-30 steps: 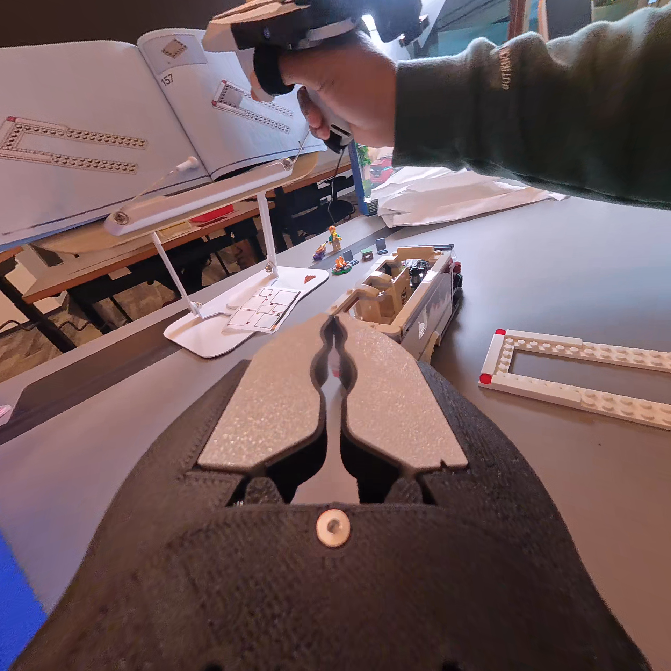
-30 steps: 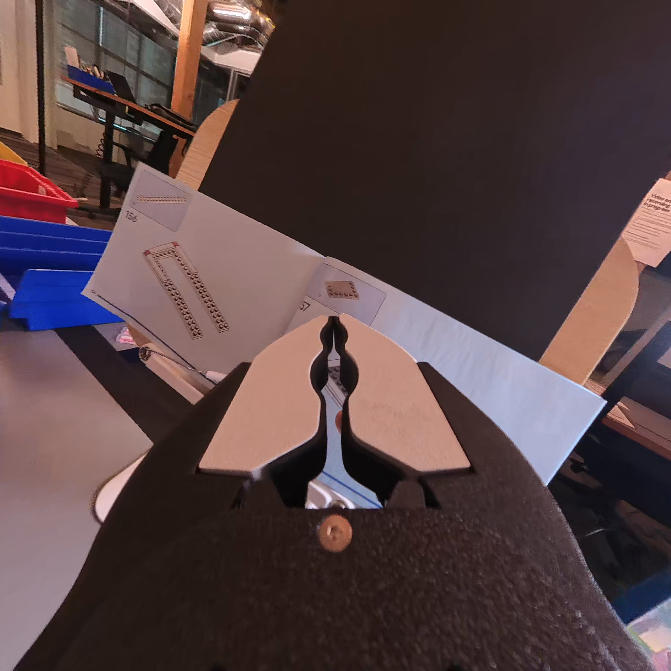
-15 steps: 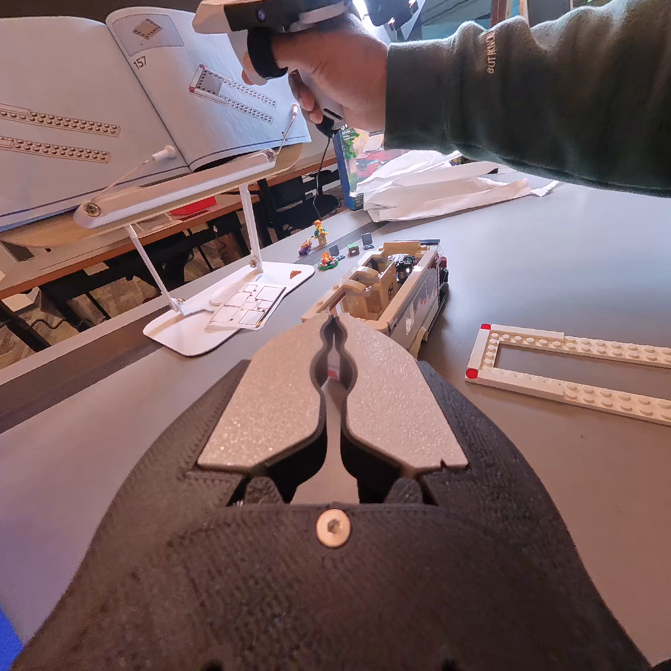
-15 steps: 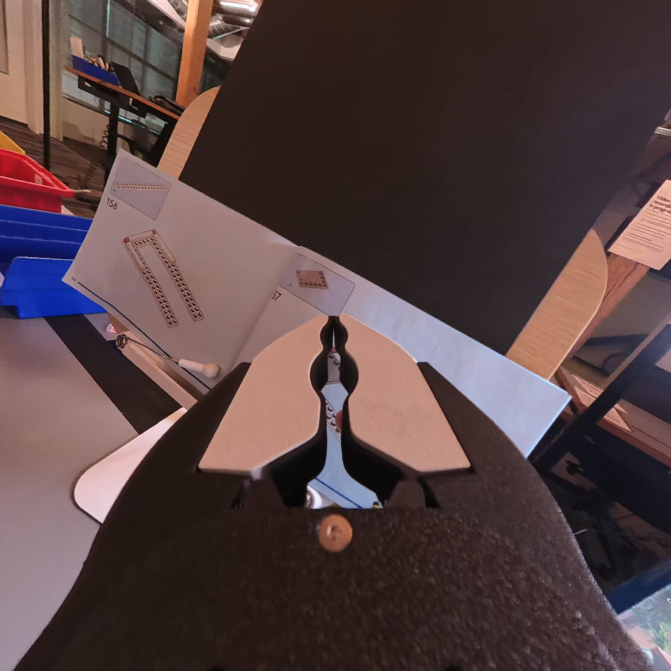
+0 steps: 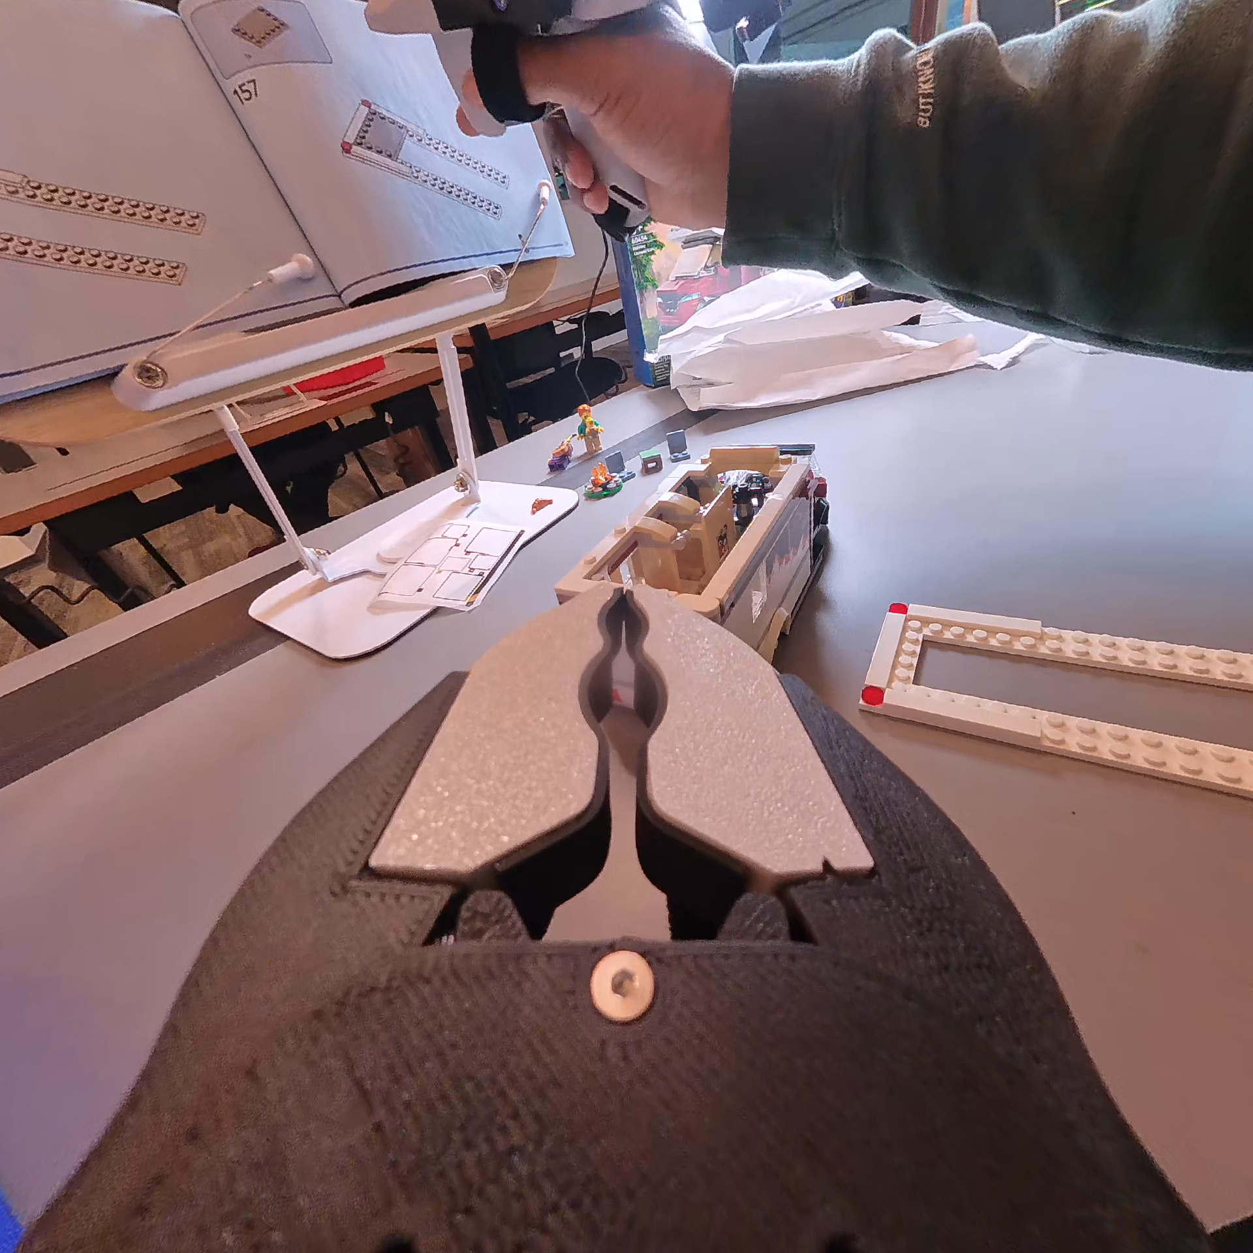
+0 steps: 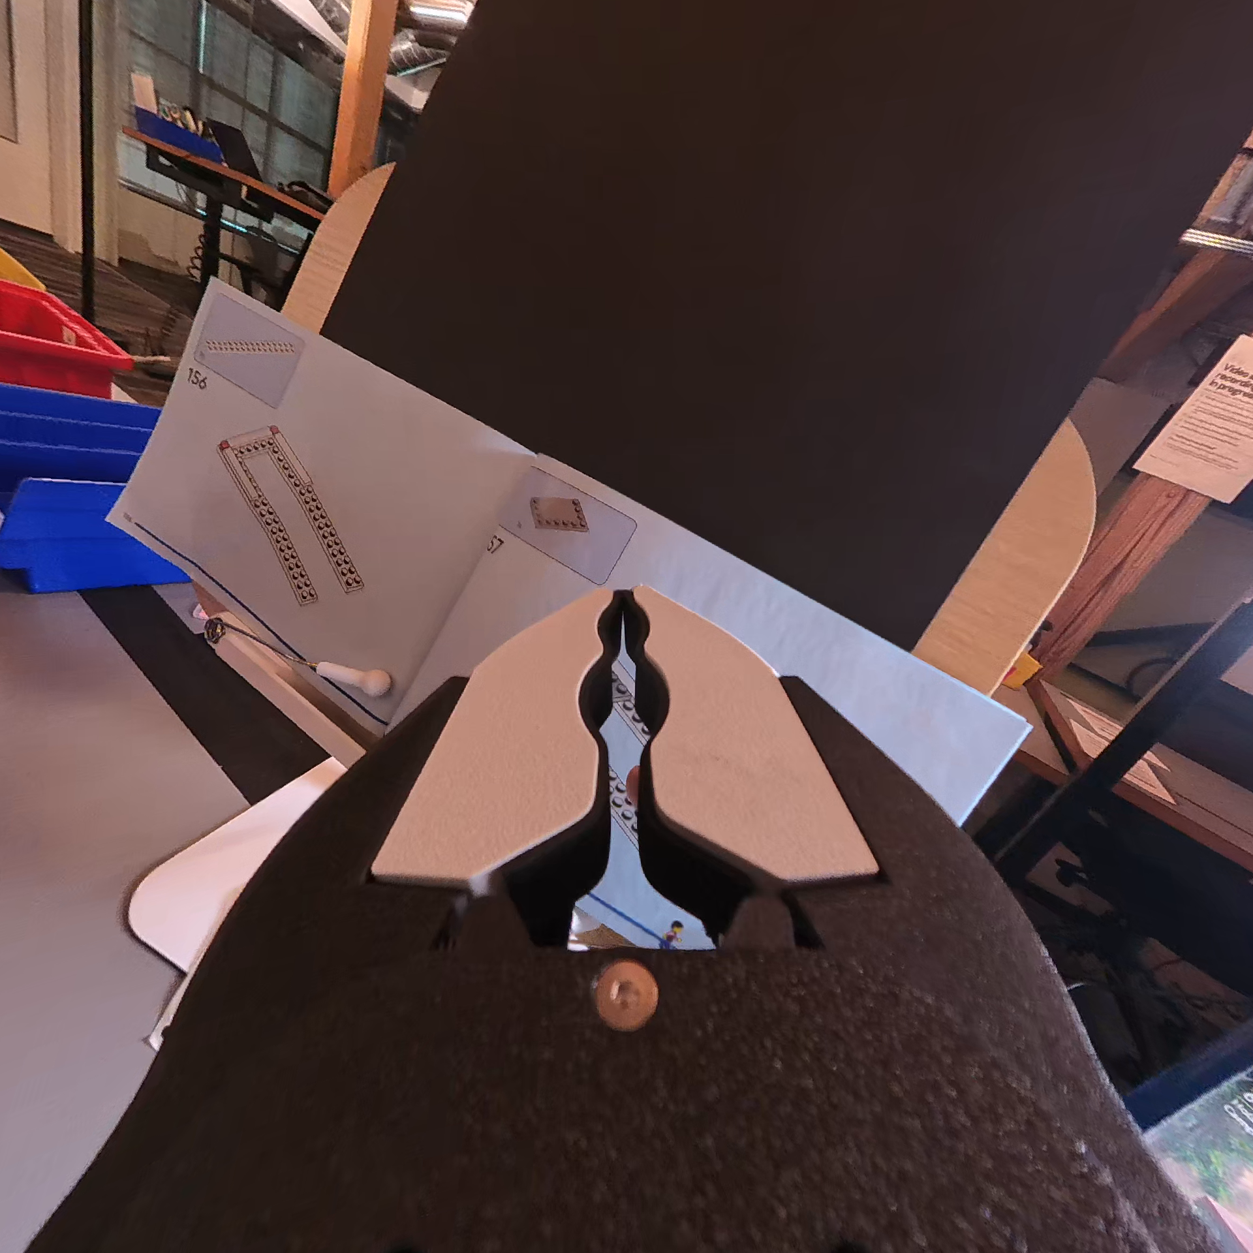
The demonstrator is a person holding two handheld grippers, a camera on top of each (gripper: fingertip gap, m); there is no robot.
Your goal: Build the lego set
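Note:
My left gripper (image 5: pixel 624 597) is shut and empty, low over the grey table (image 5: pixel 1017 508). Just beyond its tips stands a tan and white brick-built vehicle (image 5: pixel 712 535) with an open top. A white plate frame with red corners (image 5: pixel 1058 685) lies to the right. My right gripper (image 6: pixel 622 595) is shut and empty, its tips close in front of the right page of an open instruction booklet (image 6: pixel 305 488). The booklet (image 5: pixel 169 169) rests on a white stand (image 5: pixel 325 610). A hand (image 5: pixel 644 115) in a dark green sleeve (image 5: pixel 983 190) holds the right gripper up by that page.
A sticker sheet (image 5: pixel 447 563) lies on the stand's base. A minifigure (image 5: pixel 588 427), a small campfire build (image 5: pixel 602 483) and small pieces stand behind the vehicle. White paper bags (image 5: pixel 813 346) and a box (image 5: pixel 651 298) sit farther back. Blue bins (image 6: pixel 61 515), a red bin (image 6: pixel 47 346) and a black board (image 6: pixel 780 271) surround the booklet. Spacing between my two grippers at the tips: around 30 centimeters.
The right gripper and its hand have shifted slightly across the booklet's right page. The left gripper's view has shifted a little. Both grippers stayed shut.

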